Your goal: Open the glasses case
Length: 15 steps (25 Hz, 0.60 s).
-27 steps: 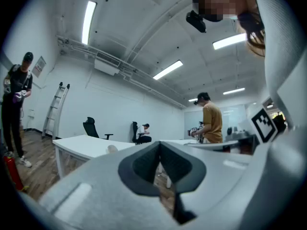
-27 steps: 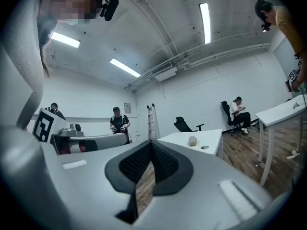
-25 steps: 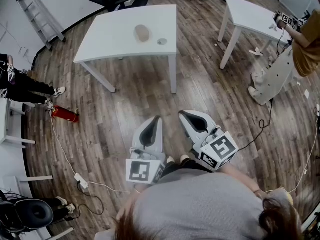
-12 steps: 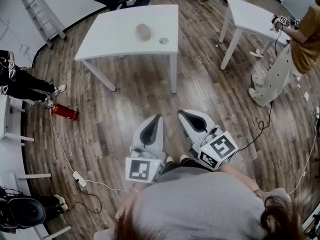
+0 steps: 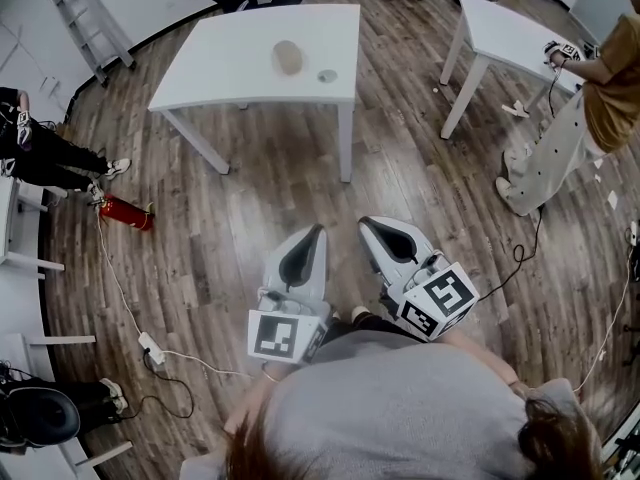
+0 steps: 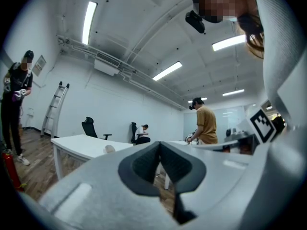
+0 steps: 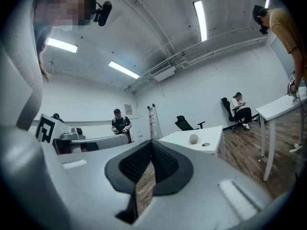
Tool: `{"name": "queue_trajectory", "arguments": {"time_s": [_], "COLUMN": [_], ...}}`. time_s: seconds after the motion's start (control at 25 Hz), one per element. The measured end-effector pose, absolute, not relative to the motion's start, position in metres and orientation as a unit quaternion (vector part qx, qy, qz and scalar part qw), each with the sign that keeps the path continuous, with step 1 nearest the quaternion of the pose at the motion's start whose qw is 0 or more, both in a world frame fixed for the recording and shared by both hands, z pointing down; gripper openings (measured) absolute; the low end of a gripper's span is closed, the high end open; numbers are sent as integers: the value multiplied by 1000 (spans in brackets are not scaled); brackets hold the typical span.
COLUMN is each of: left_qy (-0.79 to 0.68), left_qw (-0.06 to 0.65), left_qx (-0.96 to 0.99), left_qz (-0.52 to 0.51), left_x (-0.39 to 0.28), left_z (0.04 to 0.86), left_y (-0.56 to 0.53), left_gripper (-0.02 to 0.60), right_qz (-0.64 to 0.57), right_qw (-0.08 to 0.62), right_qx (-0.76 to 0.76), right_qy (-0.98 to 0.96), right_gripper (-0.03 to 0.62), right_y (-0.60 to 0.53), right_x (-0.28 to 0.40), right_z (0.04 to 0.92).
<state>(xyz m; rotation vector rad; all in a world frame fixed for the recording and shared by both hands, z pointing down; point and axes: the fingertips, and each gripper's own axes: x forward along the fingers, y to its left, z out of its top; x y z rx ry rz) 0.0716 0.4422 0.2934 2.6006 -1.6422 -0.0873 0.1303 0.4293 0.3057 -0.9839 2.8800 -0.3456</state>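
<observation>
On white surface [image 5: 225, 63]: glasses case [image 5: 287, 57], unmoved.
Left gripper [image 5: 318, 232]: fingers together, empty.
Right gripper [image 5: 367, 225]: fingers together, empty.
Gripper views only: seated person [image 7: 239, 108].

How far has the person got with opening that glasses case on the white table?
Nothing looks done: the glasses case lies shut on the white table, well away from the person. The left claw and right claw are shut and empty. Walking over, gripping and opening all remain.

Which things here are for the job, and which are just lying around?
For the job: beige glasses case, likely, on the white table; left gripper and right gripper, both shut, empty.
Just lying about: small round thing, fire extinguisher, ladder, power strip.
</observation>
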Motion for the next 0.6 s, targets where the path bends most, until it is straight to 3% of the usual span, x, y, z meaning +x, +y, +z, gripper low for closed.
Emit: {"name": "queue_trajectory", "arguments": {"time_s": [0.16,0.32,0.6], "left_qy": [-533,-534,-559], "left_qw": [27,67,61], "left_qx": [845,842,826], "left_qz": [-40,-24,-38], "left_x": [91,99,75], "left_z": [300,319,310], "left_y": [448,446,421], "left_gripper": [5,5,5], "right_qz": [-93,-97,-110], "right_qw": [26,22,34], "right_qx": [-316,-327,-327], "right_qy": [944,940,938], "right_gripper": [3,3,3], "right_y": [429,417,395], "right_x": [145,161,159], "right_z": [309,316,315]}}
